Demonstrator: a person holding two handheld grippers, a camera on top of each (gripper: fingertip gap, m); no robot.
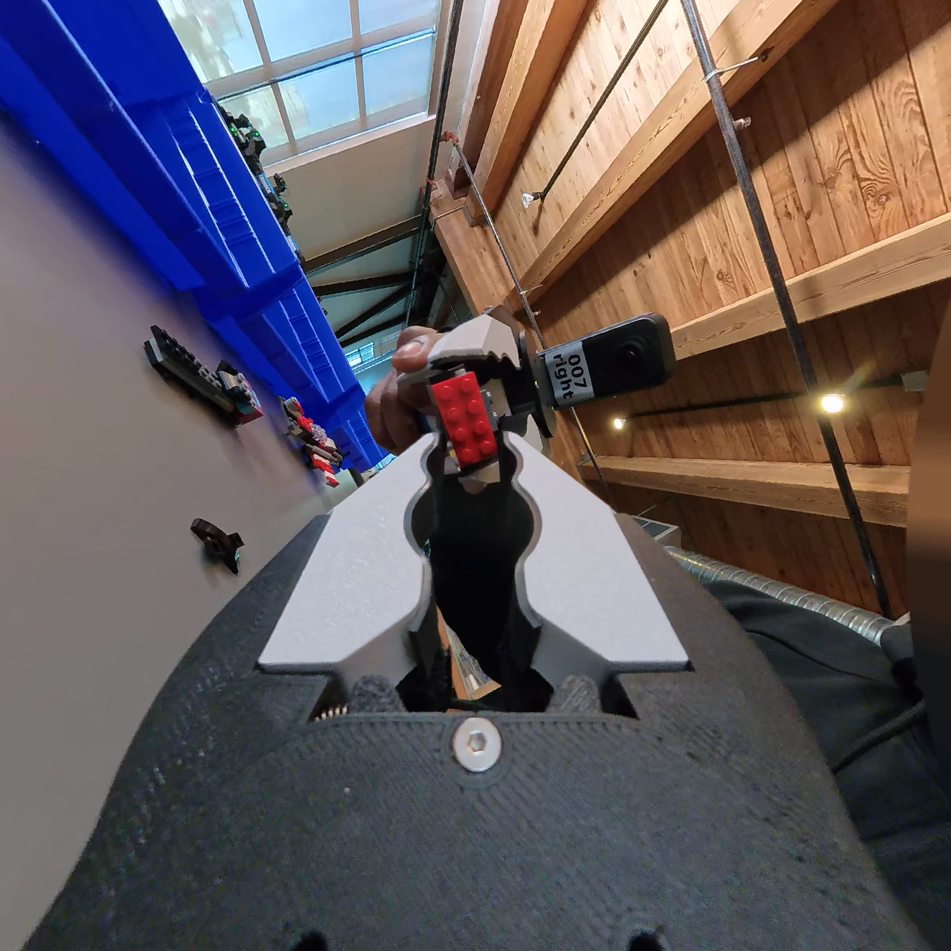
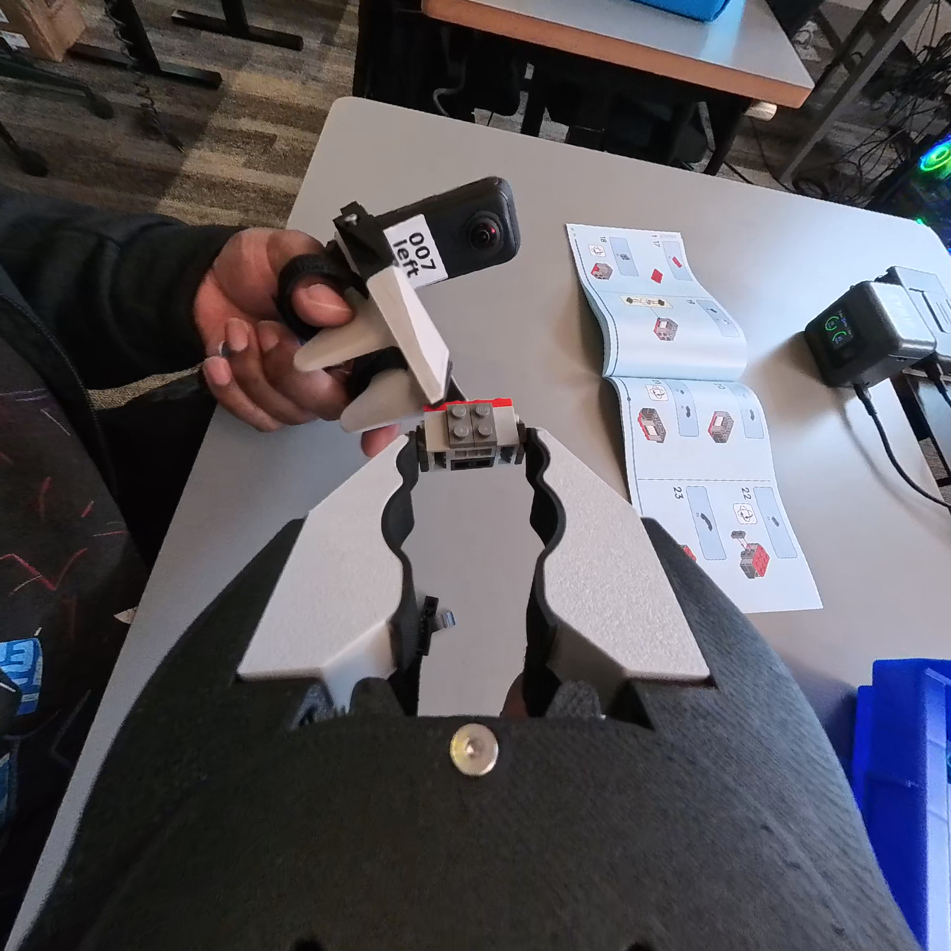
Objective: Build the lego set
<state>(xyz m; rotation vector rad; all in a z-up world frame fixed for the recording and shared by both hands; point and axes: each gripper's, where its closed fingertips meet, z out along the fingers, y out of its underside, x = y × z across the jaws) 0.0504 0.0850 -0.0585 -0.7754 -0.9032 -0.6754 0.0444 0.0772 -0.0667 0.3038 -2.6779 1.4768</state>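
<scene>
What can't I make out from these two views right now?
- Left tool contact with the red-and-grey lego assembly: whether it grips or only touches is hidden by its own fingers, both views.
- Small lego builds on the table, left wrist view: too small and tilted to identify.
- Blue bin, right wrist view: cut off by the frame edge, contents unseen.

Grey-and-red brick block pinched between two handheld grippers above a grey table

The right gripper [image 2: 471, 445], with white fingers lined in wavy black pads, clamps a small grey Lego assembly [image 2: 471, 435] with a red top edge by its two sides. The left gripper [image 2: 437, 396], held in a person's hand [image 2: 257, 334] and carrying a black camera, meets the block's red edge from above. An open instruction booklet [image 2: 689, 411] lies on the pale grey table [image 2: 514, 170], with a black power unit [image 2: 869, 329] near the right edge.
</scene>
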